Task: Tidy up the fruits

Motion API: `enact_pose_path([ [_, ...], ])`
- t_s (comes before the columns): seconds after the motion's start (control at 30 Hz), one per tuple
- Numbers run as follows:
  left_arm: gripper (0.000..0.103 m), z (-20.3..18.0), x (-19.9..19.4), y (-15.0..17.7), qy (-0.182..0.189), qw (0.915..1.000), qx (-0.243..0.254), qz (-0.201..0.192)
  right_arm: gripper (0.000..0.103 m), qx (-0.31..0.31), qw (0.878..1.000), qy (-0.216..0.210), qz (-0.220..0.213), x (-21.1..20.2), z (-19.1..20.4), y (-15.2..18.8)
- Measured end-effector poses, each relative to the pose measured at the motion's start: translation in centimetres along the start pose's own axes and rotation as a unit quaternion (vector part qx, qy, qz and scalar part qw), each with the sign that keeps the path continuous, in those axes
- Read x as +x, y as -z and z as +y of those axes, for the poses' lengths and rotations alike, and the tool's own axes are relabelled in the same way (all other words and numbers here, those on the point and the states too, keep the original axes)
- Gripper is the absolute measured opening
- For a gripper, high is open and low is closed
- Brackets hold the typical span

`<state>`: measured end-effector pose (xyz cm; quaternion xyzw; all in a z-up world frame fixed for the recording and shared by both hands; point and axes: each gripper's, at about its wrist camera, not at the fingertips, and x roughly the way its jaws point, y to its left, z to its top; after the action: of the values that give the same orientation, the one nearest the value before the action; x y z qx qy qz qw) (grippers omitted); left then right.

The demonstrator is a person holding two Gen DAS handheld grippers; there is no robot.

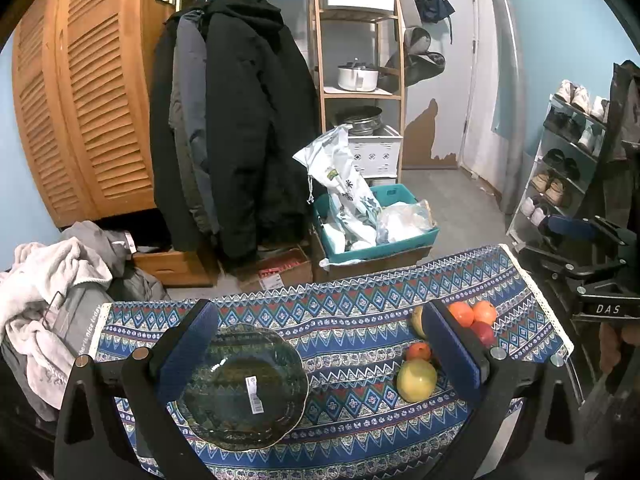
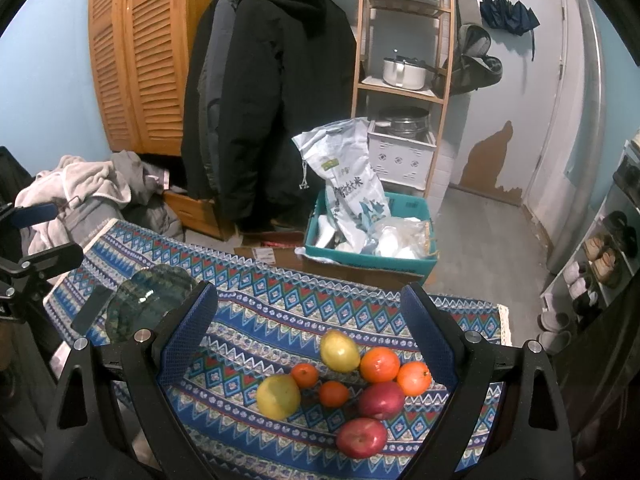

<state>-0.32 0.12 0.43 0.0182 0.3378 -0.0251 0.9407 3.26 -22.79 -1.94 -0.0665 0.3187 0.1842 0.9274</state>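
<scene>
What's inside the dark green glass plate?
No fruit yet. The dark green glass plate holds only a white sticker label; the patterned blue tablecloth shows through it. The left gripper's finger covers its left rim.

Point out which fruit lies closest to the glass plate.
The large yellow fruit at the left edge of the pile: it sits on the side facing the glass plate, with the oranges and red apples all farther right.

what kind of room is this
Probably a home entryway or storage room: coats hang on a rail, a shoe rack lines the wall, and a wooden shelf holds pots.
</scene>
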Motion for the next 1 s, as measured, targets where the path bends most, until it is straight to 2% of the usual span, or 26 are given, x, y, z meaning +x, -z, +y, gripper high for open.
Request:
enact_pose_path([
  [1.0, 0.103, -0.28, -0.22, 0.07, 0.005, 1.0, 0.003, -0.001, 0.091, -0.001, 1.0, -0.002, 0.004, 0.05, 0.4, -0.19],
])
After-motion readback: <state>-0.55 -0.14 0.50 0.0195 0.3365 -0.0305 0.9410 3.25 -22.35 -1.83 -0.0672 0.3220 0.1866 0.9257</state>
